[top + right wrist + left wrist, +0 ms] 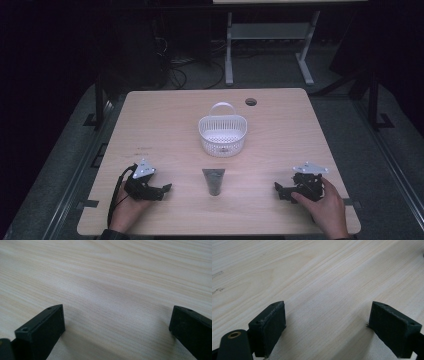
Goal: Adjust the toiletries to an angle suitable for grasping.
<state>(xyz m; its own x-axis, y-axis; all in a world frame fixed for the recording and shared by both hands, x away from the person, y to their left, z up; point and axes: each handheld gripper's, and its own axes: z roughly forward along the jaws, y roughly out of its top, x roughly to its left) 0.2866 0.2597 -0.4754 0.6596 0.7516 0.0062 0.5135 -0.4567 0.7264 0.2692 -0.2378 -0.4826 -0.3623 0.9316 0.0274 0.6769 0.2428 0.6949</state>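
Note:
A white plastic basket (pixel 222 134) with a handle stands near the middle of the wooden table (pixel 165 115). In front of it lies a dark grey tube-like object (pixel 214 181), wider at its far end. My left gripper (pixel 167 188) rests on the table at the front left, held by a hand, pointing right toward the tube. It is open, with bare wood between its fingers (pixel 269 325). My right gripper (pixel 277 189) rests at the front right, pointing left. It too is open over bare wood, its fingers (pixel 45 327) wide apart.
A round cable hole (pixel 251 102) sits at the table's far right. Beyond the table are a white desk frame (pixel 265 35) and cables on the floor. Black stand legs (pixel 100 100) flank the table on both sides.

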